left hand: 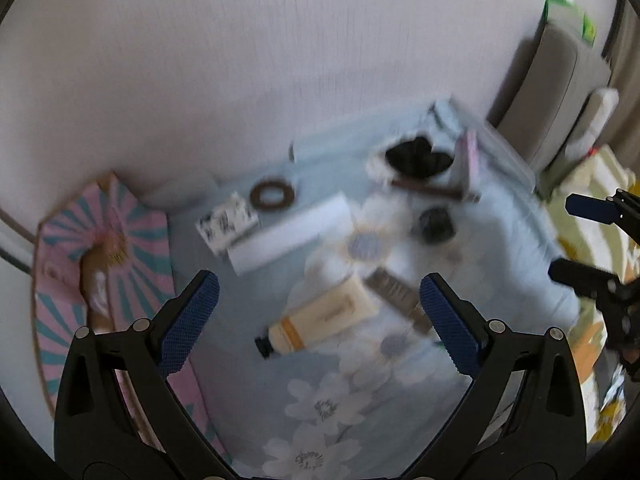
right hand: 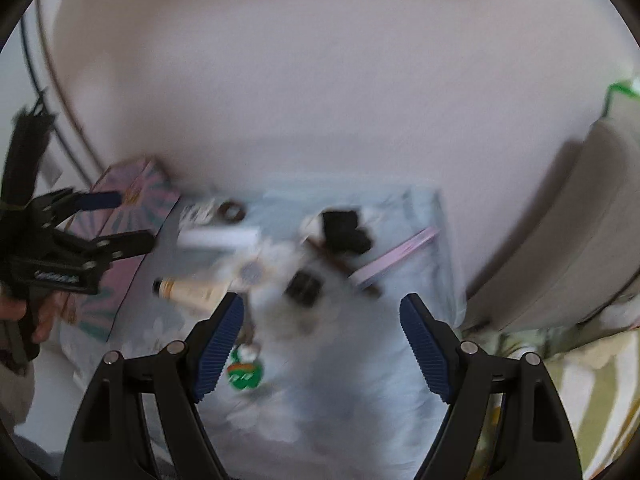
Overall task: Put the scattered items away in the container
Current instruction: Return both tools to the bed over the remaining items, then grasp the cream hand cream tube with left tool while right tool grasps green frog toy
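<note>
Both views are blurred. My left gripper (left hand: 320,316) is open and empty above a cream tube (left hand: 320,320) with a black cap and a brown tube (left hand: 396,296) on a pale blue floral cloth (left hand: 248,360). Farther back lie a white box (left hand: 292,232), a printed packet (left hand: 226,222), a brown ring (left hand: 272,194), a black item (left hand: 416,158), a dark small item (left hand: 436,222) and a pink flat case (left hand: 468,164). My right gripper (right hand: 322,332) is open and empty over the cloth (right hand: 360,380). A green keychain (right hand: 244,372) lies by its left finger.
A pink and teal striped box (left hand: 132,240) stands open at the left; it also shows in the right wrist view (right hand: 136,200). A white wall is behind. A grey cushion (left hand: 560,92) and yellow patterned bedding (left hand: 592,184) are at the right.
</note>
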### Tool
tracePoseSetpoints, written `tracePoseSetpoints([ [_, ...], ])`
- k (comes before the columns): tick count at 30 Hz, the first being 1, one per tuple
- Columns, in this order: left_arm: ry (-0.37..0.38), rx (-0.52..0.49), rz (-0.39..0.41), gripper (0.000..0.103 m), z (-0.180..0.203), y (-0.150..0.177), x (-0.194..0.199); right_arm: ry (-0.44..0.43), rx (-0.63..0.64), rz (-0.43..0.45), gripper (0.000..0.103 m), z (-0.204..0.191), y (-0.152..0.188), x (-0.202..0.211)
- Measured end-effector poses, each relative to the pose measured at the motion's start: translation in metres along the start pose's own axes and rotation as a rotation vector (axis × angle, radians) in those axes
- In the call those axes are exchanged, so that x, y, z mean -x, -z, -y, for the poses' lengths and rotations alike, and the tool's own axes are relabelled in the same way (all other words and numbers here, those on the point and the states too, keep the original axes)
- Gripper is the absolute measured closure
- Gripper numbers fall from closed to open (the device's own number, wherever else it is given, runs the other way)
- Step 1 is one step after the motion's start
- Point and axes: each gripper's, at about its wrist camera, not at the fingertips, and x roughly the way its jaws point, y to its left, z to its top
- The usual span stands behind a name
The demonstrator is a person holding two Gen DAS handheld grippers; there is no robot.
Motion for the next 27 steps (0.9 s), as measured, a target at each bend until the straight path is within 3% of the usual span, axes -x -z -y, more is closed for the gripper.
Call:
tracePoseSetpoints([
  [7,-0.045,-0.064,-0.068,0.002,-0.003,0.029,-0.041,-0.069,0.064,-0.071,0.026,-0.03,0.037,-0.036],
  [16,-0.085,-0.123,-0.09,0.003,-0.002,0.041,-0.078,-0.079,0.137,-0.096,0.026,-0.045,0.058,-0.069],
  [25,-0.05,-0.105,-0.081,0.003,-0.004,0.051,-0.094,-0.05,0.221,-0.076,0.026,-0.058,0.067,-0.082],
  [27,-0.026,-0.093,-0.072,0.01,-0.007,0.052,-0.093,-0.062,0.226,-0.08,0.026,-0.057,0.068,-0.086],
])
